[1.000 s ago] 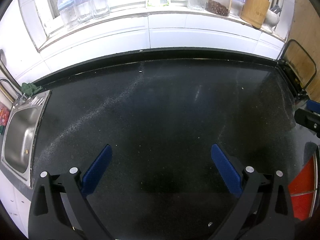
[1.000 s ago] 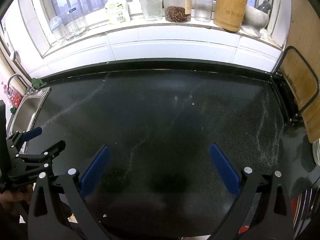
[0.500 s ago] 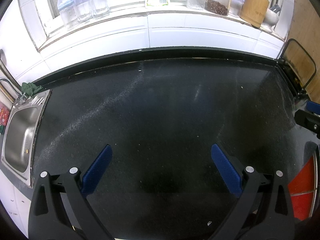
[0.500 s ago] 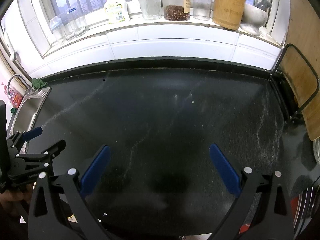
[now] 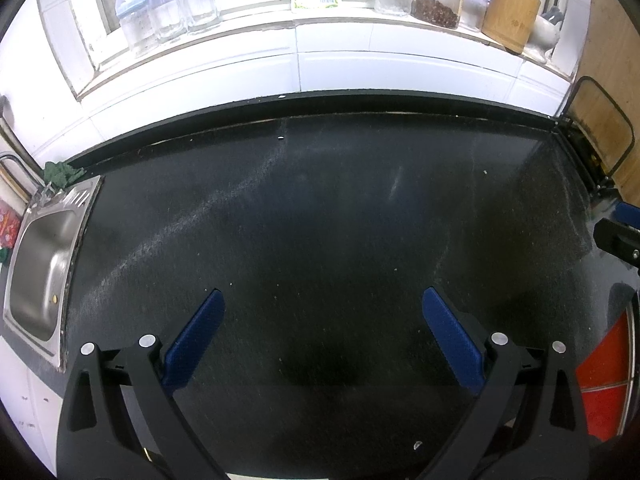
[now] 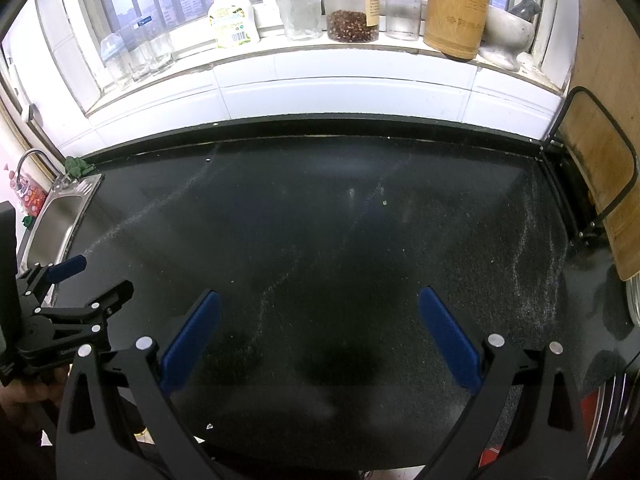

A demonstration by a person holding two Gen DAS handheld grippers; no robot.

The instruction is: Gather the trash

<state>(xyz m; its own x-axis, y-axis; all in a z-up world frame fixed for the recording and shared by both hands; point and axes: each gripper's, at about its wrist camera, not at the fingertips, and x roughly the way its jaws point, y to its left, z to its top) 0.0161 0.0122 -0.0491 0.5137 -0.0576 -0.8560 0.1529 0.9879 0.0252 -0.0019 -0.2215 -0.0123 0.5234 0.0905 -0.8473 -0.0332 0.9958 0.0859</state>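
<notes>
My left gripper (image 5: 319,322) hangs over the dark speckled tabletop (image 5: 340,208) with its blue pads spread wide and nothing between them; my right gripper (image 6: 318,322) is spread the same way, released and holding nothing, above the same black surface; in the right wrist view the left gripper shows at the lower left edge, just beside the steel sink (image 6: 60,216). The only trash I can make out is a few tiny pale crumbs: one near the back edge of the tabletop (image 5: 280,138), one out to the right (image 5: 485,172), and one close under my left gripper's frame (image 5: 417,445); whether these are scraps or mere specks I cannot tell. The sink (image 5: 38,264) sits at the left end of the tabletop with a green cloth (image 5: 60,173) bunched at its far corner; on the white tiled windowsill stand a green-capped bottle (image 6: 232,20), a jar of dark beans (image 6: 352,8), a bamboo utensil holder (image 6: 456,16) and a row of clear glasses (image 6: 136,56); a wooden cutting board (image 6: 600,168) stands upright in a wire rack at the right.
</notes>
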